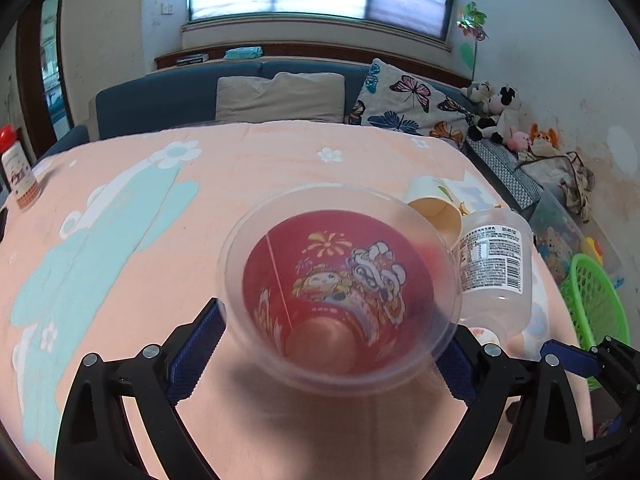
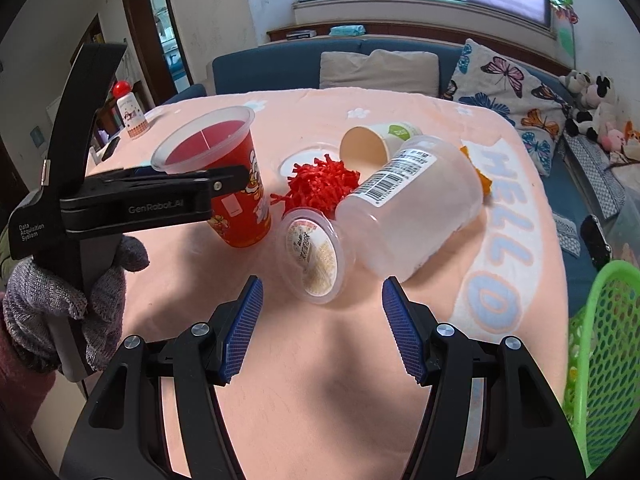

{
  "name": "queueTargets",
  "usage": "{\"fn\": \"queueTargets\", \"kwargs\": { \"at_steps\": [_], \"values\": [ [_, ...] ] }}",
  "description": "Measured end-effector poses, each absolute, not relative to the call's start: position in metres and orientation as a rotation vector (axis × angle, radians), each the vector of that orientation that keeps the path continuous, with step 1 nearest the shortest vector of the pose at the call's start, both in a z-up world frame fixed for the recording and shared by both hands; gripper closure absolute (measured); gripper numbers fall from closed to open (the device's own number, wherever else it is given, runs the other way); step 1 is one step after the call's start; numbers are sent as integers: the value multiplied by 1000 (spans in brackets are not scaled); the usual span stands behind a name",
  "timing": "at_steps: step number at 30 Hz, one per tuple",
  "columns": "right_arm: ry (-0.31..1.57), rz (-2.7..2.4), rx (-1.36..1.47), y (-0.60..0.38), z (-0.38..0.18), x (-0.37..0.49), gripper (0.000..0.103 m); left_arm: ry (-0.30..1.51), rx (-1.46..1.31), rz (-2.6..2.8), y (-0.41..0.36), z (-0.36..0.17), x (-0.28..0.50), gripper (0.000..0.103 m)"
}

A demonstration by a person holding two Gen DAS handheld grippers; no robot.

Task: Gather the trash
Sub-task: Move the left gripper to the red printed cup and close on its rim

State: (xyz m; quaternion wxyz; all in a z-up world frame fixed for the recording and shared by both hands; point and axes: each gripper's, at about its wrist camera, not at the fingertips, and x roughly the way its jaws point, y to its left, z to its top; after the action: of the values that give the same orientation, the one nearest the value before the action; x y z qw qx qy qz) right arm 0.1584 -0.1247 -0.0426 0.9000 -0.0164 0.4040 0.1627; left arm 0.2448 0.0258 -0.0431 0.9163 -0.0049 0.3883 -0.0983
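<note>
Trash sits bunched mid-table (image 2: 280,360): your left gripper (image 1: 332,344) is spread wide around the red cup (image 1: 340,292), low centre of its frame, pads beside the rim and not pressing. From the right wrist, that cup stands upright at left, the left tool's finger crossing its side. Your right gripper (image 2: 322,328) is spread too, nothing pinched, with the small lidded tub (image 2: 314,254) just beyond its tips. Touching the tub, a clear jar (image 2: 412,208) lies on its side. Behind, a paper cup (image 2: 376,142) is tipped over beside red shreds (image 2: 320,186). Green basket (image 2: 600,360) waits at the right edge.
</note>
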Motion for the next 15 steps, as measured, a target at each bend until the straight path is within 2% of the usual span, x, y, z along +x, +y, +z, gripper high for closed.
{"fn": "queueTargets", "kwargs": {
  "at_steps": [3,5,6,15],
  "values": [
    [847,336,-33,-120,-46,161,40,801,-20,-217,26,-44,251,11],
    [851,333,-38,-117,-48,163,40,791,-20,-222,25,-45,252,22],
    [855,332,-39,-116,-49,164,40,791,-22,-235,25,-46,252,31],
    [877,300,-47,-101,-65,174,40,727,-22,-248,41,-32,236,33]
  ]
}}
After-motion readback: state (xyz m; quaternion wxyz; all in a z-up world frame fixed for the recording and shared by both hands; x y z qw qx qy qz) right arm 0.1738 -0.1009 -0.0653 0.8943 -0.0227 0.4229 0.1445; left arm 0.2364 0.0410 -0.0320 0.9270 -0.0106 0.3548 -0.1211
